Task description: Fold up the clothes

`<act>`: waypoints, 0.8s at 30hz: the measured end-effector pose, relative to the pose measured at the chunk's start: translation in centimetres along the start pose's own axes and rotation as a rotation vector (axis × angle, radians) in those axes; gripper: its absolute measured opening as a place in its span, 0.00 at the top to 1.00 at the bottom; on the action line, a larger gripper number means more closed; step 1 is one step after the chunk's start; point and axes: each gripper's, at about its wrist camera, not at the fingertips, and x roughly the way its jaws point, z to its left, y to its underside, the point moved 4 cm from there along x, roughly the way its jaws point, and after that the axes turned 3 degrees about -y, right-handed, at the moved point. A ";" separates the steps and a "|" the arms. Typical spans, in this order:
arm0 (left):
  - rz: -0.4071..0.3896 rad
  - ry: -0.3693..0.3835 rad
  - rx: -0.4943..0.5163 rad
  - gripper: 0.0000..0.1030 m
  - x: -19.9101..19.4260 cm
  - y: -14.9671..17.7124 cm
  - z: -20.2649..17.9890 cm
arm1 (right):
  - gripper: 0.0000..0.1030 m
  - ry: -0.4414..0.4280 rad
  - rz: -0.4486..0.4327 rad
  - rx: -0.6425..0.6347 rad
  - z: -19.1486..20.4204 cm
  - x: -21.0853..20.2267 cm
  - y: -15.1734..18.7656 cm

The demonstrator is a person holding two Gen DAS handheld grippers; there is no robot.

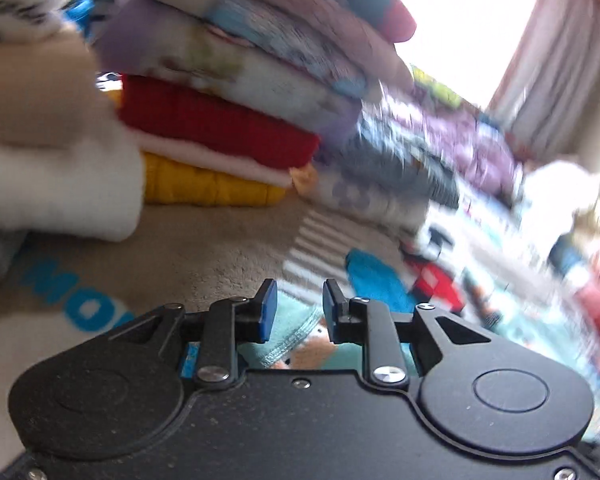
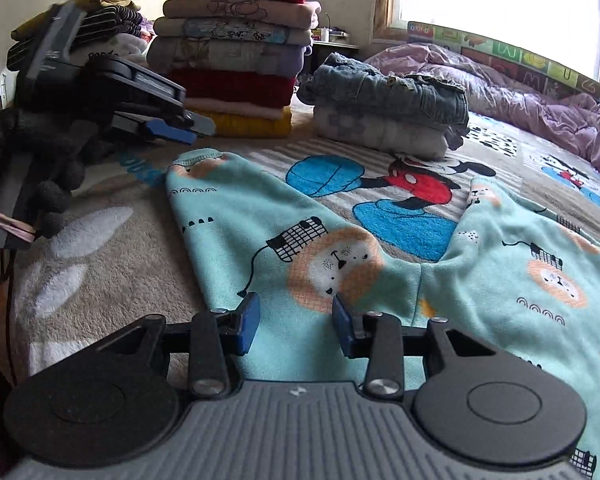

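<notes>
Spread over the bed's cartoon-print blanket (image 2: 112,280), the mint lion-print pyjama trousers (image 2: 260,240) lie flat, waist near the front edge under the right gripper (image 2: 295,322), whose jaws stand part open and hold nothing. One leg runs long toward the far-left, its cuff just beside the left gripper (image 2: 180,130), likewise part open and empty, which seems nearer for folding that leg, with the folded stack (image 2: 236,64) beyond.

Pyjama trousers (image 2: 300,240) before clothes stack (image 2: 236,52)
</notes>
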 end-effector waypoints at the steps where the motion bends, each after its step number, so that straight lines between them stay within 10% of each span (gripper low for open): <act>1: 0.041 -0.020 0.031 0.79 1.1 0.4 -0.2 | 0.60 -0.001 -0.003 0.010 0.1 -0.1 0.2; 4: 0.031 -0.228 0.076 0.96 2.6 0.8 0.1 | 0.58 0.015 -0.015 -0.003 0.7 -0.3 0.7; 8: -0.020 -0.264 0.052 0.96 1.3 -0.1 0.5 | 0.59 0.040 -0.020 -0.032 1.2 -0.9 0.8; 11: -0.071 -0.180 0.106 0.96 -0.8 -0.9 -0.9 | 0.59 0.051 -0.047 -0.073 2.0 -1.4 1.1; 18: 0.106 0.364 0.269 0.93 -0.9 3.3 -8.9 | 0.52 0.047 -0.052 -0.078 3.2 -1.3 2.1; 24: 0.186 0.221 0.146 0.94 2.3 4.8 -9.0 | 0.52 -0.003 -0.015 -0.068 3.3 -1.9 2.0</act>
